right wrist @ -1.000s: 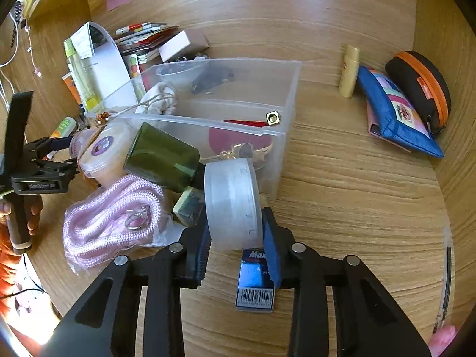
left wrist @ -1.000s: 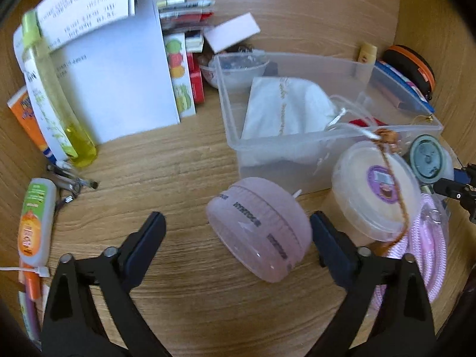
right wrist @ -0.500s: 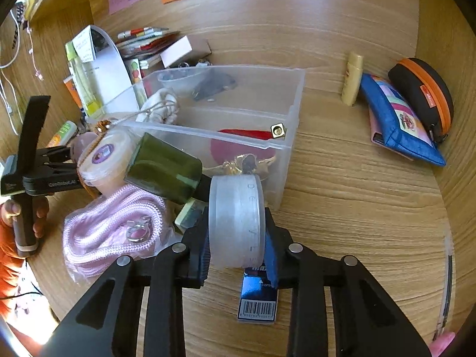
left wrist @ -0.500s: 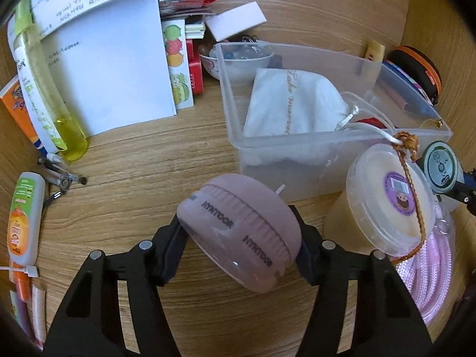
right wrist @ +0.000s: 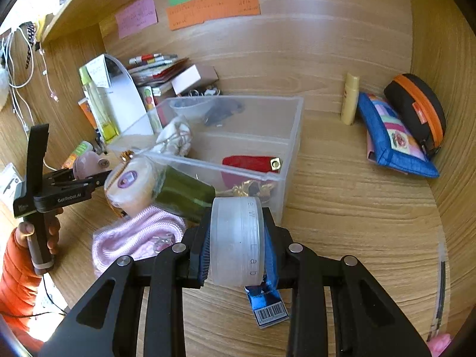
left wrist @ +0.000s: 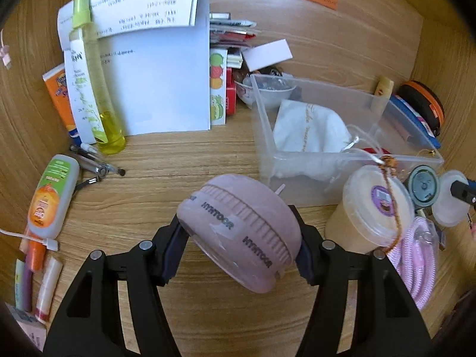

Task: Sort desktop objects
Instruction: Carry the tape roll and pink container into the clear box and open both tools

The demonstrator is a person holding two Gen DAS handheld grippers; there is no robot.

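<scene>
My left gripper [left wrist: 238, 247] is shut on a pink round HYNTOOR case [left wrist: 238, 232] and holds it tilted above the wooden desk. It also shows in the right wrist view [right wrist: 89, 163]. My right gripper [right wrist: 236, 244] is shut on a frosted white round jar [right wrist: 236, 238] and holds it in front of the clear plastic bin [right wrist: 285, 136]. The bin [left wrist: 267, 125] holds a white cloth pouch [left wrist: 309, 128], a red pouch [right wrist: 247, 163] and a small bowl.
A cream lidded tub [left wrist: 372, 208], a dark green jar [right wrist: 181, 193] and pink rope [right wrist: 136, 238] lie by the bin. A yellow spray bottle [left wrist: 92, 89], papers and tubes stand left. A blue pouch [right wrist: 389, 139] and an orange-black case [right wrist: 416, 110] lie right. A blue packet [right wrist: 267, 306] lies under my right gripper.
My left gripper closed on the pink case and lifted it off the desk. My right gripper rose a little with the white jar still in it.
</scene>
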